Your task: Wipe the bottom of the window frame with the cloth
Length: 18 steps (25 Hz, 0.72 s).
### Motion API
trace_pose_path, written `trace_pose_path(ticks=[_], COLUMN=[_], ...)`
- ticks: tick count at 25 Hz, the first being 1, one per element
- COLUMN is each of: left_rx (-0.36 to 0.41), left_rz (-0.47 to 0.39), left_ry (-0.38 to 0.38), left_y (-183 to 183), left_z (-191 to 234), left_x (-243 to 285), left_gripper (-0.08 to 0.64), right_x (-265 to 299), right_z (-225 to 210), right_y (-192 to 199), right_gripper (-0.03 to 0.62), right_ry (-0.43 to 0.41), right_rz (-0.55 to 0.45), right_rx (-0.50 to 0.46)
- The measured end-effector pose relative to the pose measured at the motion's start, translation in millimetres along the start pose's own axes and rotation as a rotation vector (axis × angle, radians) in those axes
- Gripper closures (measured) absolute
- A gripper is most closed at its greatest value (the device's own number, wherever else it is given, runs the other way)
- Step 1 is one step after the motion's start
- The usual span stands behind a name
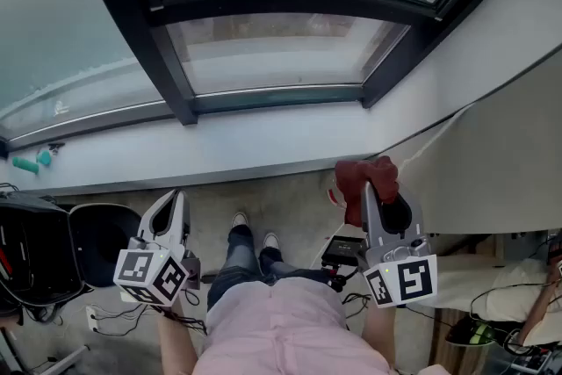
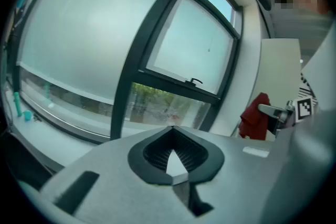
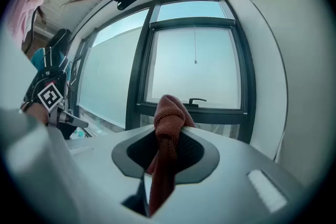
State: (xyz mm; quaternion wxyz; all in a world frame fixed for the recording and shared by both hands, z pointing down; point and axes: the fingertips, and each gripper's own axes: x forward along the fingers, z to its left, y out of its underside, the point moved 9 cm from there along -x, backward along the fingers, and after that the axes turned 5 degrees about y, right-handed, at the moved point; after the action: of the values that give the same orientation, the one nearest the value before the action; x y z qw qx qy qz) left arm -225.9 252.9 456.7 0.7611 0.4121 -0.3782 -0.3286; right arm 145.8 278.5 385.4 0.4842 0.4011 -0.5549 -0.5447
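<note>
Red cloth held in the right gripper, below a dark window frame.
Nearest, the left gripper has its fingers pressed together, empty. The right fingers pinch the bunched cloth; it looks soft, light and floppy. The frame's bottom rail lies beyond, well apart.

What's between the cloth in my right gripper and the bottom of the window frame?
Only bare white sill: in the head view nothing stands between the red cloth, clamped in the right gripper, and the frame's bottom rail.
</note>
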Motion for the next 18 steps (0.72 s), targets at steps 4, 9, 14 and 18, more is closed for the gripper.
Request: trace_pose_path(ticks=[4, 9, 14, 18], left_rx=[0.016, 0.444, 0.437, 0.405], left_rz=[-0.041, -0.249, -0.354, -0.299], left_ry=[0.087, -0.189, -0.259, -0.187], left_y=[7.6, -27.1, -46.6, -43.1], left_z=[-33.2, -66.8, -80.7, -71.8], left_x=[1.5, -12.2, -24.2, -23.9], left_gripper=[0.558, 0.558, 0.557, 0.558], right_x=[-22.8, -38.3, -29.6, -19.1], right_z=[-5.4, 13.8, 35.6, 46.3], right_y=[10.8, 18.4, 10.5, 4.6], right_gripper=[0.506, 0.506, 0.506, 0.506], right_ry=[-0.016, -0.055, -0.11, -0.145], right_rz=[-0.002, -0.008, 0.002, -0.012], right_rx=[0.012, 0.027, 0.057, 0.055])
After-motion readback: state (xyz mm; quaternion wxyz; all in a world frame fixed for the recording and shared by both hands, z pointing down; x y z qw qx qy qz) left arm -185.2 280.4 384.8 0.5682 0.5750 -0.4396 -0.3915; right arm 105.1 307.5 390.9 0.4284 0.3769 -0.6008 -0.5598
